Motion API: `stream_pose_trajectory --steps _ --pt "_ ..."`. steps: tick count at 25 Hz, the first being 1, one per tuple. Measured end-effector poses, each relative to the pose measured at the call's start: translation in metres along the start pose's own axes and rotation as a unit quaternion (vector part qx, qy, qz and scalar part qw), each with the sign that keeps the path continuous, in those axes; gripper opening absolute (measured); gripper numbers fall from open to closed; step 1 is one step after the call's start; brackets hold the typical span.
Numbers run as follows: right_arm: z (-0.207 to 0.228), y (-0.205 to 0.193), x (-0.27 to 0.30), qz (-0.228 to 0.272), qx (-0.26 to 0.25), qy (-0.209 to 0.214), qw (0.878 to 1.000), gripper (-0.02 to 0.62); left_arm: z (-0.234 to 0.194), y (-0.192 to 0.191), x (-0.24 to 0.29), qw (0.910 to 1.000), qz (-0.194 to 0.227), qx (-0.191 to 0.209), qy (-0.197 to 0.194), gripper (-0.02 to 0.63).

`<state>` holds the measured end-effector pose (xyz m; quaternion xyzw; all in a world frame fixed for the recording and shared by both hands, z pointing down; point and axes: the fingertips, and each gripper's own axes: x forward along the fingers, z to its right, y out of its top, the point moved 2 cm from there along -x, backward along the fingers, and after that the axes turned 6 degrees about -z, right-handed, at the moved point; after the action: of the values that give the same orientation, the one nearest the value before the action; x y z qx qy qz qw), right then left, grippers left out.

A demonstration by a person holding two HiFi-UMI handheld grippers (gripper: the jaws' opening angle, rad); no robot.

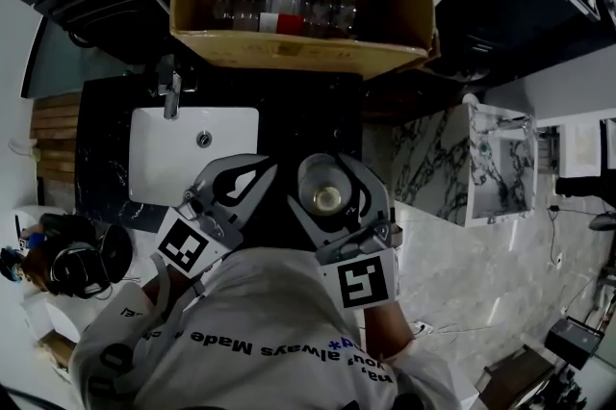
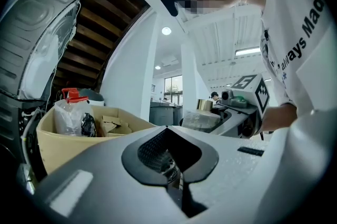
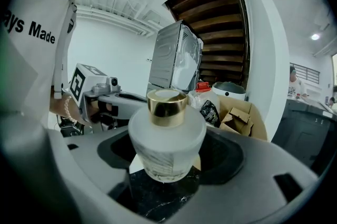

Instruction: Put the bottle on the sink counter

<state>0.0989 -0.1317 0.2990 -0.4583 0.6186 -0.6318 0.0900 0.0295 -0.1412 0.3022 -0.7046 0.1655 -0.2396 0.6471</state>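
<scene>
Right gripper view has the two dark pads (image 3: 227, 157) clenched round a squat frosted bottle (image 3: 167, 136) with a gold cap (image 3: 167, 107). The bottle stands upright between the jaws of the right gripper (image 3: 168, 165), one jaw on each side of its body. Under its base lies the black marble sink counter (image 3: 158, 199). Whether the base touches the stone or hangs just above it cannot be told.

In the left gripper view the left gripper (image 2: 176, 173) has its jaws pressed together along a narrow seam, with nothing between them.

From the head view the two grippers sit side by side over the dark counter (image 1: 308, 124), close to the person's chest. The left gripper (image 1: 234, 190) is at the near right corner of the white sink basin (image 1: 159, 153). The right gripper (image 1: 332, 201) is just beside it, with the bottle's gold cap (image 1: 327, 198) showing from above. Each gripper carries its marker cube, the left one (image 1: 183, 244) and the right one (image 1: 363, 281), nearest the person.

A metal faucet (image 1: 172, 95) stands at the far edge of the basin. Beyond the counter is an open cardboard box (image 1: 289, 47) holding clear plastic bottles and bags. A red-capped container (image 2: 71, 95) stands in it. To the right of the counter is a cabinet with a veined marble front (image 1: 433, 158).
</scene>
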Motion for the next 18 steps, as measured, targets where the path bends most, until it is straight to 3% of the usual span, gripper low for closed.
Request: stream_pose_trajectory --steps 5,18 --pt "0.013 -0.01 0.01 -0.005 0.002 -0.006 1.0 0.333 -0.007 -0.013 0.017 0.9997 -0.021 0.007 -0.014 0.003" --pt "0.047 -0.046 0.057 -0.027 0.011 -0.022 0.999 0.333 -0.042 -0.053 0.056 0.9986 -0.047 -0.017 -0.015 0.003"
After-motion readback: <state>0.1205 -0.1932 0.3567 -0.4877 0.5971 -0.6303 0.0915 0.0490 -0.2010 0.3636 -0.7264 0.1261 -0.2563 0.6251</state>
